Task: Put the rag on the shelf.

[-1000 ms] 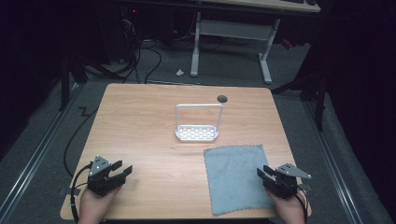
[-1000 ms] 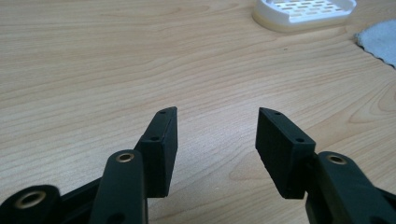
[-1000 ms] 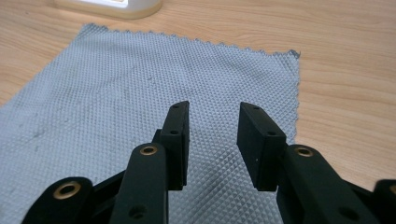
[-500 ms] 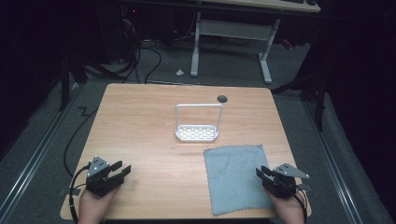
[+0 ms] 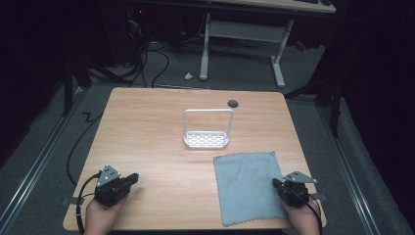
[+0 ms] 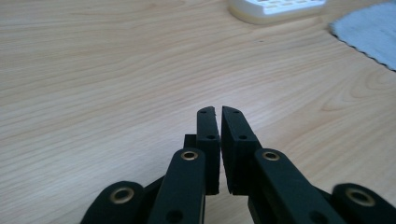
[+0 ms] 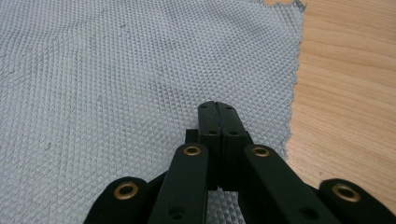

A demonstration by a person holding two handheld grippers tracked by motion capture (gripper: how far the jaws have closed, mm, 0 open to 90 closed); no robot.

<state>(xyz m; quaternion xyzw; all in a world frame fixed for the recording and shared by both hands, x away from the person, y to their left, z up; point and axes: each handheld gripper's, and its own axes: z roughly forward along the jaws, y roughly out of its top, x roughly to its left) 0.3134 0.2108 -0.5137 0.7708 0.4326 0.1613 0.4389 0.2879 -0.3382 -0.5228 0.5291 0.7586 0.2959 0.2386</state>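
Nothing looks begun: the left gripper (image 5: 128,180) at lower left and right gripper (image 5: 277,184) at lower right rest with jaws pressed together, empty, the right over the grey cloth (image 5: 247,186)'s edge, needing to open first.

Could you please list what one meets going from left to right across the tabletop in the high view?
Left gripper → white rack → grey cloth → right gripper, at the cloth's right edge.
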